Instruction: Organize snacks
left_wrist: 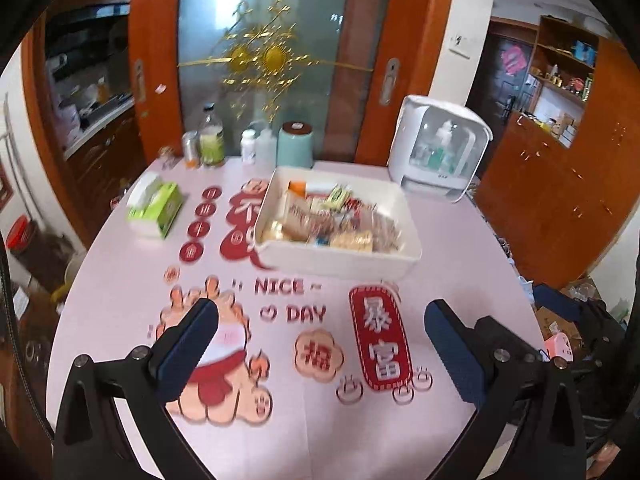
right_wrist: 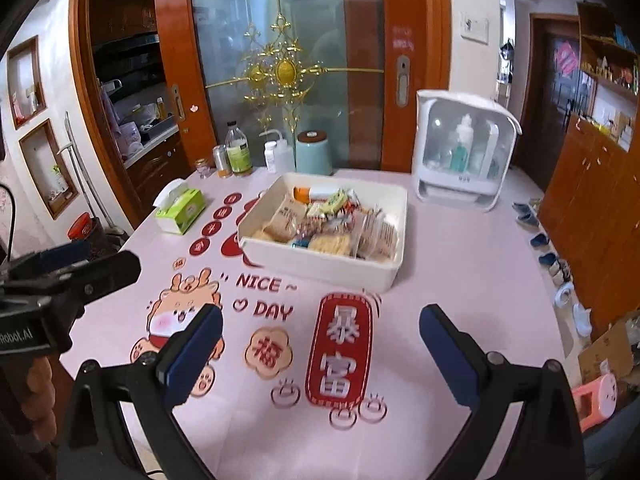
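Note:
A white rectangular bin (left_wrist: 340,261) full of wrapped snacks (left_wrist: 332,220) stands on the pink round table, behind the printed "NICE DAY" lettering. It also shows in the right wrist view (right_wrist: 320,264) with the snacks (right_wrist: 332,224) inside. My left gripper (left_wrist: 320,320) is open and empty, low over the table's near part, well short of the bin. My right gripper (right_wrist: 320,332) is open and empty too, at about the same distance from the bin. The left gripper's body (right_wrist: 68,276) shows at the left edge of the right wrist view.
A green tissue box (left_wrist: 154,210) lies left of the bin. Bottles, a can and a teal canister (left_wrist: 295,144) line the table's far edge by the glass door. A white cosmetics case (left_wrist: 438,152) stands at the back right. Shoes (right_wrist: 560,268) lie on the floor right.

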Demonstrator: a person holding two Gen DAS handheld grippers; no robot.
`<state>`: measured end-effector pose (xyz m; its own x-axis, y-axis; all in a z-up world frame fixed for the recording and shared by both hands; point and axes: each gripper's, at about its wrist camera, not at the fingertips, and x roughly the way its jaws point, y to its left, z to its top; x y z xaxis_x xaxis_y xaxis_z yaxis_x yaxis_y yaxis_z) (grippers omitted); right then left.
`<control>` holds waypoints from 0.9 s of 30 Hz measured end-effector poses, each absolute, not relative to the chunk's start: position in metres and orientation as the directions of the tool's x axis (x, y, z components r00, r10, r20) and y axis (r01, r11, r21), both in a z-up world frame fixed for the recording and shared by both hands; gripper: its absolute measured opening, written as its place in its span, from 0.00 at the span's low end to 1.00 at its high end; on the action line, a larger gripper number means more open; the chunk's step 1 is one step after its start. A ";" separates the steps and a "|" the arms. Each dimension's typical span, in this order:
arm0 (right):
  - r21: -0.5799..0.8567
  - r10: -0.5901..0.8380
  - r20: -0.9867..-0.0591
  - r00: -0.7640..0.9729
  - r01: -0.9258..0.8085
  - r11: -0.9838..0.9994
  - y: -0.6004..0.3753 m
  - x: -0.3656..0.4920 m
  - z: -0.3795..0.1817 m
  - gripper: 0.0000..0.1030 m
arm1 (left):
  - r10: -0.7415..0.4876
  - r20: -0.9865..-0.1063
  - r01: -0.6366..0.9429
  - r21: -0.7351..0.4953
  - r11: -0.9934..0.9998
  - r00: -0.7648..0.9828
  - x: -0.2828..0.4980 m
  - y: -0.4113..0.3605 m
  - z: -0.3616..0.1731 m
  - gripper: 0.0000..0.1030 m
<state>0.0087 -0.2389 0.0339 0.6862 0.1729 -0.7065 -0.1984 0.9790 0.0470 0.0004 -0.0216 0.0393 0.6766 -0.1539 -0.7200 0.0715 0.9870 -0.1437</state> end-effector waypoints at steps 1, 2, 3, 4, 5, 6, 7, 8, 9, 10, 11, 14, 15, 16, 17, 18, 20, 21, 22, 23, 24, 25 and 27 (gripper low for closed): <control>0.050 0.170 -0.709 0.684 -0.192 0.980 -0.240 0.004 0.033 0.97 | -0.151 -0.725 0.068 -0.143 0.987 0.672 -0.003 -0.021 0.037 1.00; 0.050 0.165 -0.713 0.681 -0.185 0.981 -0.242 0.001 0.031 0.97 | -0.140 -0.731 0.058 -0.136 0.989 0.667 -0.008 -0.020 0.035 1.00; 0.052 0.160 -0.719 0.676 -0.177 0.983 -0.242 -0.002 0.030 0.97 | -0.130 -0.737 0.051 -0.128 0.990 0.663 -0.011 -0.020 0.033 1.00; 0.058 0.156 -0.726 0.669 -0.166 0.984 -0.244 -0.005 0.029 0.97 | -0.118 -0.745 0.042 -0.120 0.992 0.657 -0.013 -0.019 0.031 1.00; 0.063 0.154 -0.732 0.664 -0.159 0.985 -0.245 -0.007 0.028 0.97 | -0.111 -0.751 0.039 -0.113 0.993 0.651 -0.016 -0.019 0.029 1.00; 0.067 0.152 -0.738 0.657 -0.152 0.986 -0.245 -0.009 0.028 0.97 | -0.106 -0.757 0.036 -0.109 0.993 0.645 -0.015 -0.019 0.028 1.00; 0.069 0.147 -0.742 0.654 -0.144 0.987 -0.246 -0.012 0.027 0.97 | -0.099 -0.764 0.030 -0.104 0.994 0.637 -0.017 -0.018 0.026 1.00; 0.069 0.143 -0.744 0.653 -0.138 0.988 -0.246 -0.014 0.027 0.97 | -0.092 -0.772 0.025 -0.099 0.995 0.629 -0.018 -0.018 0.024 1.00; 0.070 0.140 -0.745 0.652 -0.131 0.989 -0.246 -0.016 0.026 0.97 | -0.090 -0.777 0.022 -0.098 0.995 0.623 -0.018 -0.017 0.023 1.00; 0.075 0.136 -0.746 0.652 -0.121 0.990 -0.247 -0.018 0.026 0.97 | -0.090 -0.782 0.019 -0.099 0.995 0.616 -0.018 -0.018 0.021 1.00; 0.080 0.135 -0.747 0.651 -0.114 0.990 -0.248 -0.019 0.026 0.97 | -0.090 -0.787 0.017 -0.100 0.995 0.611 -0.019 -0.017 0.019 1.00; 0.093 0.131 -0.752 0.646 -0.092 0.991 -0.249 -0.022 0.024 0.97 | -0.069 -0.793 0.011 -0.079 0.997 0.605 -0.023 -0.020 0.016 1.00; 0.094 0.126 -0.755 0.643 -0.084 0.992 -0.250 -0.023 0.023 0.97 | -0.060 -0.793 0.012 -0.067 0.998 0.606 -0.025 -0.021 0.015 1.00; 0.096 0.125 -0.758 0.640 -0.080 0.992 -0.250 -0.024 0.022 0.97 | -0.056 -0.794 0.015 -0.059 0.998 0.606 -0.025 -0.023 0.015 1.00; 0.096 0.123 -0.761 0.637 -0.078 0.992 -0.250 -0.025 0.021 0.97 | -0.053 -0.794 0.020 -0.052 0.998 0.605 -0.026 -0.025 0.014 1.00; 0.092 0.119 -0.762 0.637 -0.076 0.993 -0.249 -0.027 0.021 0.97 | -0.055 -0.796 0.027 -0.049 0.998 0.603 -0.025 -0.026 0.013 1.00; 0.084 0.110 -0.758 0.642 -0.071 0.994 -0.248 -0.030 0.021 0.97 | -0.064 -0.802 0.039 -0.051 0.998 0.594 -0.025 -0.029 0.011 1.00; 0.080 0.105 -0.755 0.647 -0.069 0.994 -0.248 -0.032 0.022 0.97 | -0.068 -0.805 0.045 -0.052 0.998 0.590 -0.024 -0.030 0.010 1.00; 0.078 0.102 -0.754 0.649 -0.066 0.995 -0.248 -0.033 0.022 0.97 | -0.070 -0.806 0.049 -0.051 0.998 0.587 -0.024 -0.031 0.010 1.00; 0.076 0.099 -0.751 0.652 -0.064 0.995 -0.248 -0.034 0.023 0.97 | -0.066 -0.807 0.048 -0.047 0.998 0.586 -0.024 -0.031 0.009 1.00; 0.074 0.097 -0.748 0.656 -0.062 0.995 -0.248 -0.034 0.024 0.97 | -0.065 -0.807 0.048 -0.045 0.998 0.587 -0.024 -0.031 0.009 1.00; 0.073 0.094 -0.747 0.658 -0.059 0.996 -0.248 -0.034 0.024 0.97 | -0.065 -0.806 0.048 -0.045 0.998 0.588 -0.024 -0.031 0.009 1.00; 0.076 0.093 -0.747 0.658 -0.054 0.996 -0.249 -0.034 0.025 0.97 | -0.059 -0.804 0.043 -0.042 0.998 0.592 -0.025 -0.030 0.010 1.00</control>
